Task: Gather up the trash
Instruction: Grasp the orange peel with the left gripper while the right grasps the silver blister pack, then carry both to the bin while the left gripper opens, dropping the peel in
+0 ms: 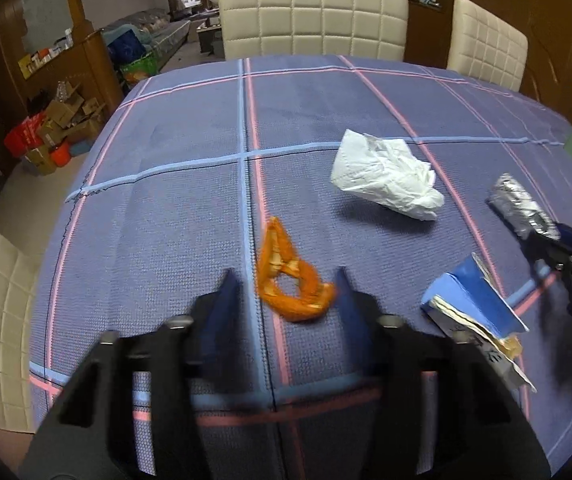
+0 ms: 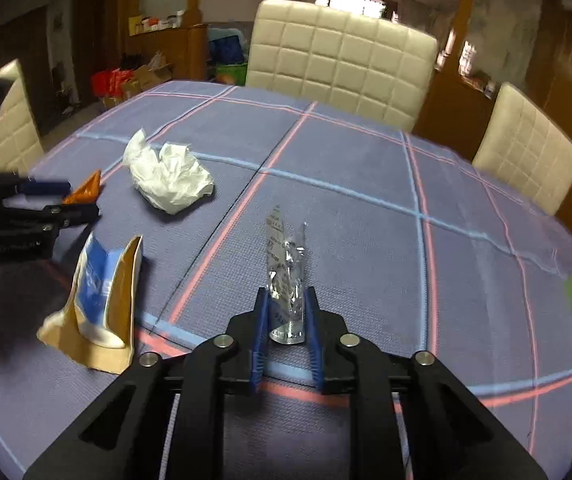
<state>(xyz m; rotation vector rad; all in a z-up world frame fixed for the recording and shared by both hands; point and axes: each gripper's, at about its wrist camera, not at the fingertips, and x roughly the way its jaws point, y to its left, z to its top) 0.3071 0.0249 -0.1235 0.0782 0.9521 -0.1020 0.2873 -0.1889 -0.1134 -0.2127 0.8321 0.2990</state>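
Nearest you, your right gripper [image 2: 286,308] pinches the silver foil wrapper [image 2: 286,276], your left gripper [image 1: 286,284] closes around the orange peel [image 1: 286,280], the torn blue carton [image 2: 101,304] lies between them, and the crumpled white tissue [image 1: 386,176] sits farther across the checked tablecloth [image 1: 306,100].

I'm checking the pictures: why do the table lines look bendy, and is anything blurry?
Both wrist views use fisheye lenses, so the tablecloth stripes curve. In the left wrist view the left gripper and orange peel are smeared by motion; in the right wrist view the silver wrapper is sharp.
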